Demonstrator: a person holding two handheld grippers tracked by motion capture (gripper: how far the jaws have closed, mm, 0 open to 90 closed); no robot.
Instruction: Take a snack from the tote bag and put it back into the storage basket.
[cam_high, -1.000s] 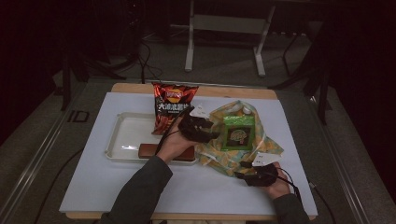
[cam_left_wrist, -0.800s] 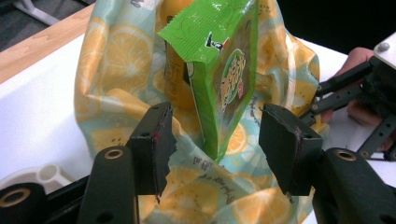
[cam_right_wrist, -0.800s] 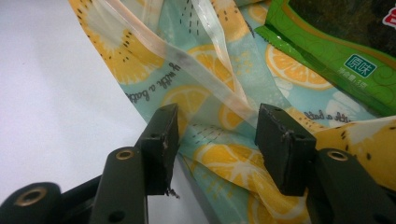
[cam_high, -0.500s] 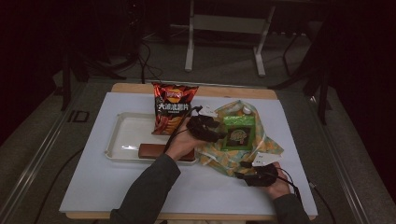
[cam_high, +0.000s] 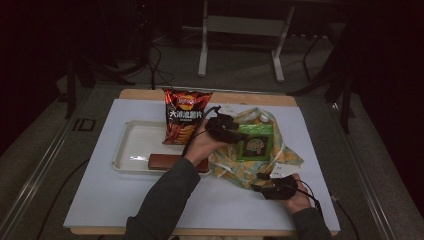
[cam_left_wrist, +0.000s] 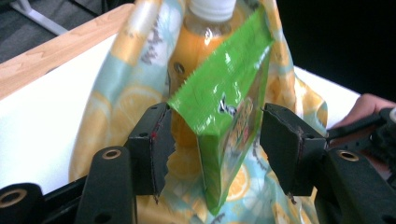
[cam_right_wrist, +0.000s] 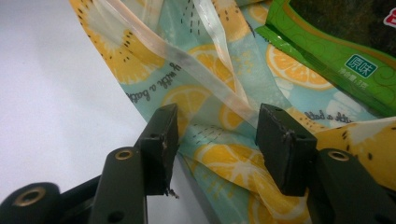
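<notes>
Left gripper (cam_left_wrist: 215, 140) stands with its jaws spread wide around the green snack packet (cam_left_wrist: 224, 107); a gap shows on each side, so the pads press on nothing. Those jaws have just been opening, with the packet between them. In the high view the left gripper (cam_high: 231, 131) sits at the left edge of the packet (cam_high: 256, 143).

The packet lies on the lemon-print bag (cam_high: 280, 157), beside an orange drink bottle (cam_left_wrist: 198, 51) that lies in the bag's mouth just beyond it. Its long axis runs away from the left gripper, its near edge between the jaws. Judged from this, the packet has been set down, and the coming move turns on the gripper backing straight along that axis without dragging the near edge.

Right gripper (cam_right_wrist: 217, 140) is also open, its jaws astride the near hem of the bag and a clear handle strip (cam_right_wrist: 205, 70) without pinching either. In the high view the right gripper (cam_high: 262, 187) sits at the bag's near edge, farther from the packet than the left gripper.

A chip bag (cam_high: 184, 116) and a white tray (cam_high: 125, 150) lie left of the lemon-print bag.
</notes>
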